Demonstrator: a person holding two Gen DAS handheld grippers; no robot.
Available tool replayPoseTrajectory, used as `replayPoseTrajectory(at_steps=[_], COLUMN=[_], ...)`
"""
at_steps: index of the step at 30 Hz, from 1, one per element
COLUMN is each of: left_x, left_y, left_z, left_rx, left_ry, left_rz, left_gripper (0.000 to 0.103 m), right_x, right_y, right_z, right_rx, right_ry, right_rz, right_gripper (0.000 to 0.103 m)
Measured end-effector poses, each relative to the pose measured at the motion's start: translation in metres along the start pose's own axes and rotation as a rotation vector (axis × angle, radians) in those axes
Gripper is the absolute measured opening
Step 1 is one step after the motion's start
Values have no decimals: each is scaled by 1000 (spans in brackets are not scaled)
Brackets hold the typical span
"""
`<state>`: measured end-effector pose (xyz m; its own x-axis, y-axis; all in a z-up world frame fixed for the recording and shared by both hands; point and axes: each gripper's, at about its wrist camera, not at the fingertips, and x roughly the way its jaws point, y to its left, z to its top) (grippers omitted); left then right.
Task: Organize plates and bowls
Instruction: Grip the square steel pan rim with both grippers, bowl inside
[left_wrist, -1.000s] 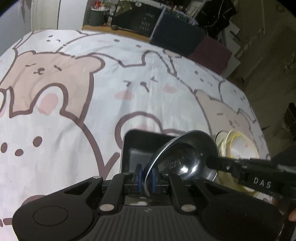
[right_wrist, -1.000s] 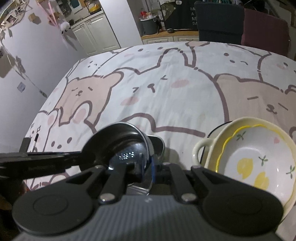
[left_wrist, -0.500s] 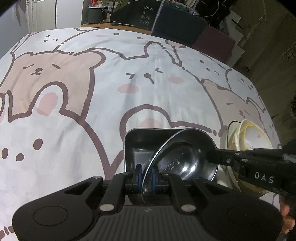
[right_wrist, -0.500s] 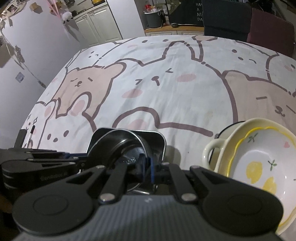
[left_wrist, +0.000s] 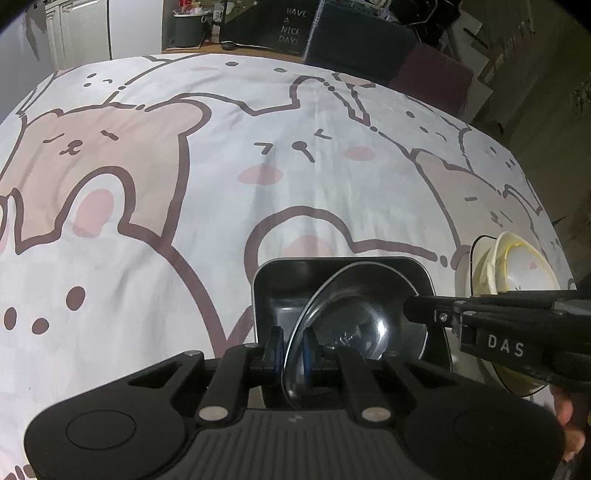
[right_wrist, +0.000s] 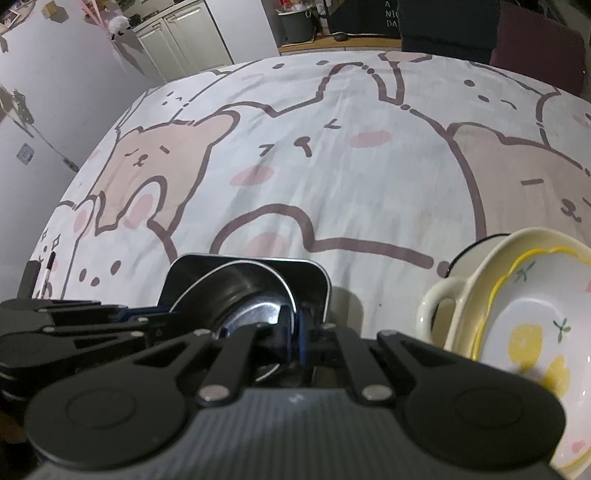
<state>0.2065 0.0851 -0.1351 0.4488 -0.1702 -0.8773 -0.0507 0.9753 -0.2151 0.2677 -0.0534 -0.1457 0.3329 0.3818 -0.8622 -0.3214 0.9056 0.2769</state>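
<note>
We pinch the shiny metal bowl (left_wrist: 354, 314) by its rim with our left gripper (left_wrist: 290, 350) and right gripper (right_wrist: 293, 334), tilted over the black tray (left_wrist: 295, 280) beside the yellow bowls (right_wrist: 517, 314).

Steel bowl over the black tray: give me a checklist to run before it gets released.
1. Left gripper clamps the steel bowl rim: ok.
2. Right gripper clamps the opposite rim: ok.
3. Bowl sits over the black tray, inside its outline: ok.
4. Bowl level: not ok, tilted.
5. Bowl bottom resting on the tray floor: cannot tell.
6. Ceramic dish stack stands apart, to the right of the tray: ok.
</note>
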Motion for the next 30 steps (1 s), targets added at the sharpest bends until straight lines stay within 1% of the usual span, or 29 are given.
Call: replayPoseTrajectory(at_steps=[3,5,6,7,8,9,10,11,12,14,16,19,20,21,22,23,24,25,27,30], left_x=[0,-1,-2,-3,-5,-7,-10,-13,-17,-26,-34,-40,-40,-40,-39,-37,-35,-33,-30,-24], left_y=[0,0,1,1,1,3,3,4,5,6,7,12,13,15,17,19,21,23,27,31], left_z=[1,1,1,1,1,1,2,2,2,3,4,5,4,4,4,3,3,2,1,1], left_rx=[0,-2,-4,-8,-14,-23,-31,-39,-43,-42,-44,-47,-46,-46,-47,-49,-52,-54,-61,-69], left_ry=[-3,-7,-9,-12,-15,-19,-25,-34,-47,-77,-103,-116,-113,-108,-102,-94,-85,-77,-63,-45], left_rz=[-4,-10,-15,-20,-29,-41,-54,-66,-73,-78,-89,-102,-101,-97,-96,-94,-89,-84,-77,-68], left_gripper=[11,11,11,14,15,19,24,30,33,43,49,48,47,47,43,37,34,30,28,21], right_x=[4,4,3,2,1,-2,-5,-8,-12,-20,-28,-34,-34,-32,-29,-26,-24,-21,-17,-12], right_y=[1,0,0,0,0,-1,-1,-1,-1,0,0,-5,-7,-10,-13,-16,-19,-22,-23,-22], right_z=[1,2,2,3,4,5,6,6,7,6,5,0,-2,-3,-5,-6,-7,-8,-8,-8], right_rx=[-9,-11,-10,-10,-6,1,7,9,7,3,1,6,8,12,18,32,41,51,59,60], right_ry=[3,-7,-16,-24,-31,-40,-47,-53,-61,-75,-83,-61,-50,-34,-14,8,22,35,49,63], right_rz=[-5,-1,2,9,21,44,61,72,75,62,52,32,23,15,9,6,11,19,27,21], right_gripper=[6,11,15,20,33,43,47,54,61,66,69,69,63,49,42,32,29,28,24,16])
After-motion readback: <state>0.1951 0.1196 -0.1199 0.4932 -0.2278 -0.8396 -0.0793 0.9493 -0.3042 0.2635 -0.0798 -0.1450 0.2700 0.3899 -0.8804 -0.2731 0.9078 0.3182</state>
